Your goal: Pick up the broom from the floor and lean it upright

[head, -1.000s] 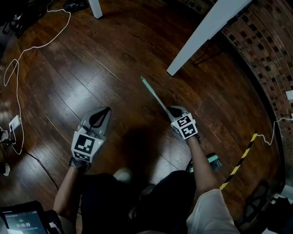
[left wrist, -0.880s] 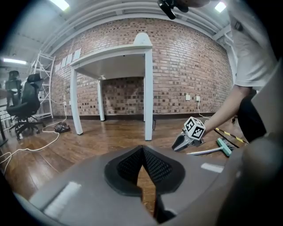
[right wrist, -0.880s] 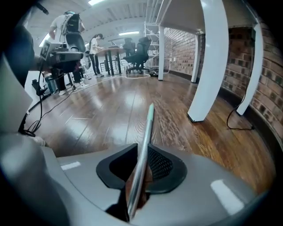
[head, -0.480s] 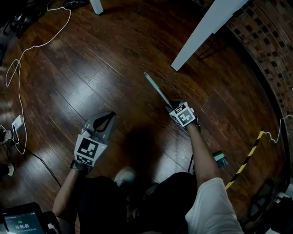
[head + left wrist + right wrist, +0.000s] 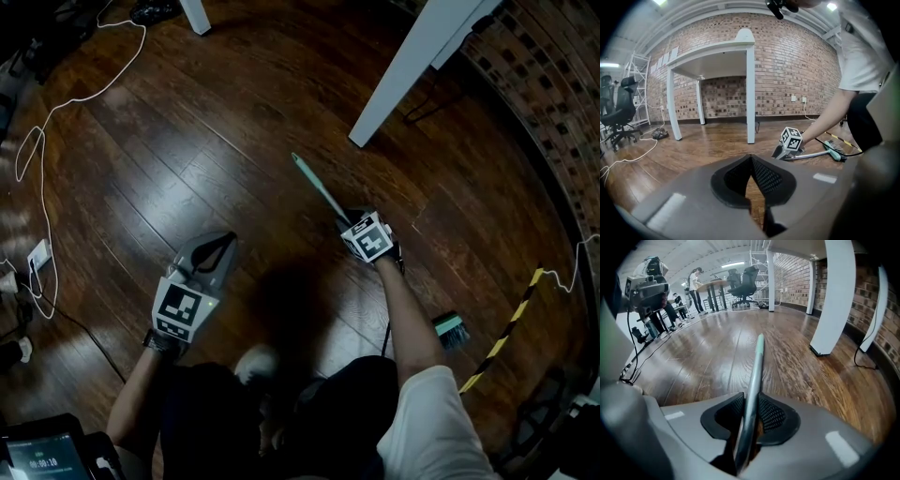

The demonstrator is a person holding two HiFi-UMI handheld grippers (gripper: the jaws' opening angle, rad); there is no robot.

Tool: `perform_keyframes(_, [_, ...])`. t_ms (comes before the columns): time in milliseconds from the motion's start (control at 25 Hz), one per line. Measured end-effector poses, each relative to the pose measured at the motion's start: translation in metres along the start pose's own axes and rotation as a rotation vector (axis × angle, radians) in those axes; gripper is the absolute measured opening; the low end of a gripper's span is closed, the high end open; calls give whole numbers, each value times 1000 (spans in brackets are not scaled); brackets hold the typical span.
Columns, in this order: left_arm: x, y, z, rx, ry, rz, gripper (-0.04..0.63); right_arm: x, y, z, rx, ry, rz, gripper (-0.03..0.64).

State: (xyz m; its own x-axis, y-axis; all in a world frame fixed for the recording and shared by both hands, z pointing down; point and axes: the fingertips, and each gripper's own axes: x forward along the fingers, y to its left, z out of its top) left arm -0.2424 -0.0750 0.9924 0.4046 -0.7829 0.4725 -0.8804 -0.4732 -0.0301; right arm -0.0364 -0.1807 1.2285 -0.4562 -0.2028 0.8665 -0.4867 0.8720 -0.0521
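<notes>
Right gripper [image 5: 749, 405] loose around the broom handle [image 5: 756, 364], jaws just narrowing, not yet pinching; could drop to the floor [image 5: 693, 357] if lifted now; left gripper [image 5: 751, 164] closed, empty

Broom [image 5: 317, 186] on floor [image 5: 225, 141], between right gripper [image 5: 345, 223] jaws; left gripper [image 5: 223, 241] well left; table leg [image 5: 403, 75] beyond.

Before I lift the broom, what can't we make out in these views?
- Head view: jaws of the right hand-held gripper, under its marker cube. The right gripper view shows them: they have just been closing, the broom handle between them, floor visible beside it.
- Head view: handle stretch toward the broom head, behind the forearm.
- Right gripper view: broom head, out of frame.
- Left gripper view: bristles, too small.
</notes>
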Motion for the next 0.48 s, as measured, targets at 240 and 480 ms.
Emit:
perform_keyframes(240, [-3,5,4,8,-2,15,1,-24,-11,-1,17,-63,-31,109])
perform_keyframes(480, [-5,8,36,7,0,17,1,-101,-25,10,41,-192,-120,104])
